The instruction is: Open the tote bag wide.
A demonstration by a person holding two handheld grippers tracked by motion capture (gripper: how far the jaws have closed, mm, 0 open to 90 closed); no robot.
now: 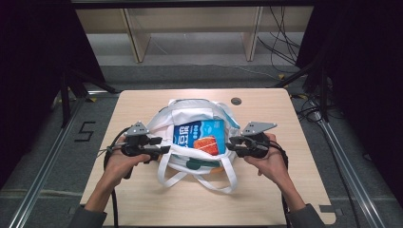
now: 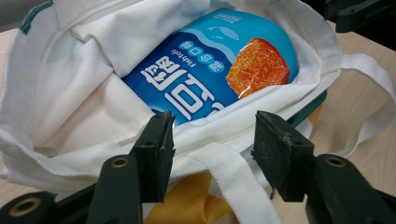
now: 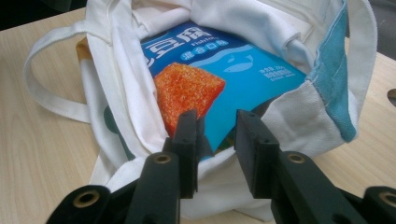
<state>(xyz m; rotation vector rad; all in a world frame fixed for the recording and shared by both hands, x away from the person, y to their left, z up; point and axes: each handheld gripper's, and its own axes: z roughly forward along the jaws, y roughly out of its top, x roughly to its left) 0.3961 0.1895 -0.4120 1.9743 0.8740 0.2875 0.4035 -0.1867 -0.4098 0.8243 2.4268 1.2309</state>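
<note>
Tote (image 1: 199,116) is lying on its side near the middle of the table (image 1: 142,199), mouth gaping upward, white straps (image 1: 223,183) trailing off its near edge toward the person. Blue packet (image 1: 199,135) is sitting inside the tote, an orange square printed at its near right corner. Left gripper (image 1: 164,147) is resting at the tote's left rim; in the left gripper view its jaws are standing spread, with the tote's white rim (image 2: 243,119) and a strap (image 2: 233,182) lying in the gap between them, nothing pinched. Right gripper (image 1: 230,145) is sitting at the tote's right rim; in the right gripper view its jaws are parted by a narrower gap, straddling the packet's corner (image 3: 215,135) at the tote's mouth, and contact with the packet cannot be told. Yellow fabric (image 2: 187,205) is showing below the tote's rim
</note>
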